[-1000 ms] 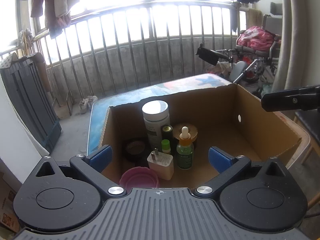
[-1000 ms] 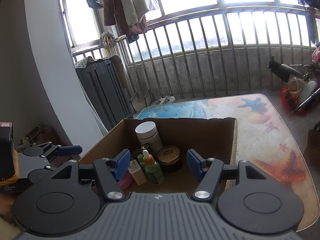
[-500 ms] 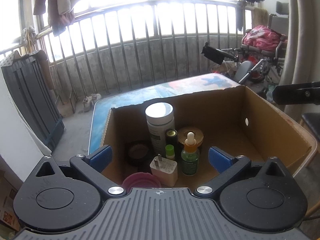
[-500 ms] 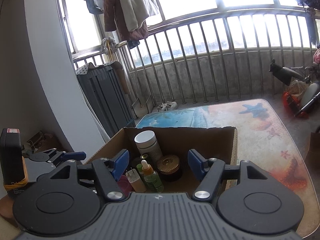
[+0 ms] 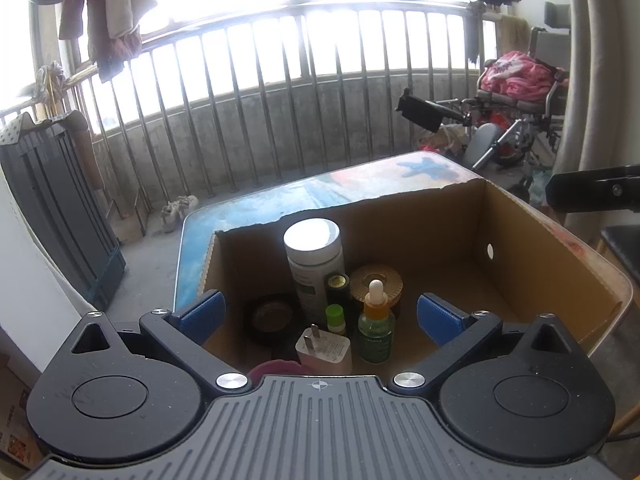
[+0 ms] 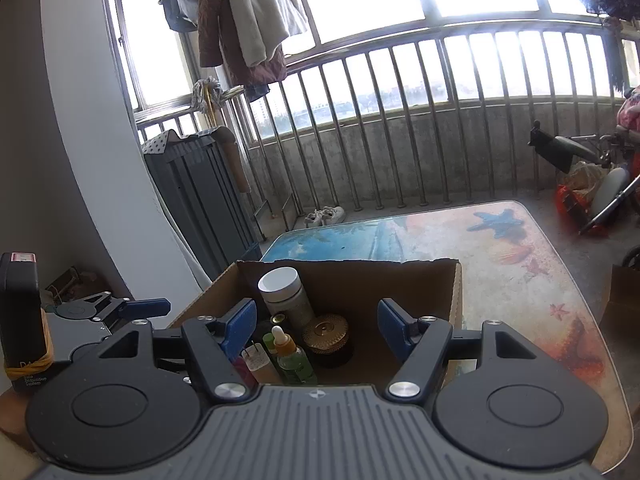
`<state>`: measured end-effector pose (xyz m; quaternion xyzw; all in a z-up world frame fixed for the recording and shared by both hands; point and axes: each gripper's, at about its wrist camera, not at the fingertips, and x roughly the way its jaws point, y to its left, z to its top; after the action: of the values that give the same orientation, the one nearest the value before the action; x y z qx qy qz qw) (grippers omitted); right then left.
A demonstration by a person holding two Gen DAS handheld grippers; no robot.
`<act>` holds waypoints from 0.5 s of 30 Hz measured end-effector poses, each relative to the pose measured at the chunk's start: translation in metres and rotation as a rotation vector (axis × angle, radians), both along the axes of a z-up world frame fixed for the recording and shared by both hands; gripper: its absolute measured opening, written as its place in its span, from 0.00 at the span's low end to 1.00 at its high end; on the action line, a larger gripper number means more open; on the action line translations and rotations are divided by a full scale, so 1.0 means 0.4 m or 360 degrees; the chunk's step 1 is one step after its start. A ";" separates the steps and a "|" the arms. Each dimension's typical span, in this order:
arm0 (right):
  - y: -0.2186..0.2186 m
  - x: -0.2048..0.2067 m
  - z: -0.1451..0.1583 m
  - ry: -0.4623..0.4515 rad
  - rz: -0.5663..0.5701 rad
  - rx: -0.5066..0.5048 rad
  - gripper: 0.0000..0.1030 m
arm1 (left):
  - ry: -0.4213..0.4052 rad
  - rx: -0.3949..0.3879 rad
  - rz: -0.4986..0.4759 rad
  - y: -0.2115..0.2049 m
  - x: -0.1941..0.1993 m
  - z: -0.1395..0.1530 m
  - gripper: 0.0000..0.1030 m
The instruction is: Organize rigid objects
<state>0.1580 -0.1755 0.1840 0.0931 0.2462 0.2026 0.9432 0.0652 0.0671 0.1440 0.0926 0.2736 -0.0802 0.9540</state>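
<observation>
An open cardboard box (image 5: 532,252) (image 6: 456,292) sits on the table and holds a cluster of items. A tall white-capped bottle (image 5: 314,258) (image 6: 284,296) stands at the back. Beside it are a gold-lidded jar (image 5: 378,280) (image 6: 326,330), a green dropper bottle (image 5: 375,330) (image 6: 292,356), a small green-capped vial (image 5: 335,318), a white plug adapter (image 5: 324,350) (image 6: 258,362), a dark round tin (image 5: 272,316) and a pink lid (image 5: 276,368). My left gripper (image 5: 318,314) hangs open above the box's near edge, empty. My right gripper (image 6: 316,326) is open too, holding nothing.
The table top (image 6: 520,256) has a printed sea pattern and stretches right of the box. A metal railing (image 5: 280,120) closes the balcony behind. A grey folded rack (image 6: 200,200) leans at the left, a wheelchair (image 5: 512,120) stands at the right. Shoes (image 6: 324,214) lie on the floor.
Both views have tilted up and back a little, so the box sits lower in frame. Nothing in the box moved. Both grippers stay open and empty.
</observation>
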 end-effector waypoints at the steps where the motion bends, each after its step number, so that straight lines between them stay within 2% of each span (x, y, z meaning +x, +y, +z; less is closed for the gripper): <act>1: 0.001 -0.001 0.002 -0.0003 -0.0007 -0.0007 0.68 | -0.0001 -0.0005 0.0001 0.001 -0.001 0.000 1.00; 9: 0.013 -0.005 -0.002 0.0019 -0.0002 -0.0032 0.68 | 0.0018 -0.0021 -0.0007 0.003 -0.016 -0.001 1.00; 15: 0.016 -0.014 0.005 -0.0005 -0.0004 -0.0018 0.68 | -0.0012 0.0023 0.0001 -0.005 -0.030 0.006 1.00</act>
<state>0.1525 -0.1689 0.1859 0.0876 0.2459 0.2002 0.9443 0.0531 0.0652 0.1463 0.0997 0.2705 -0.0777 0.9544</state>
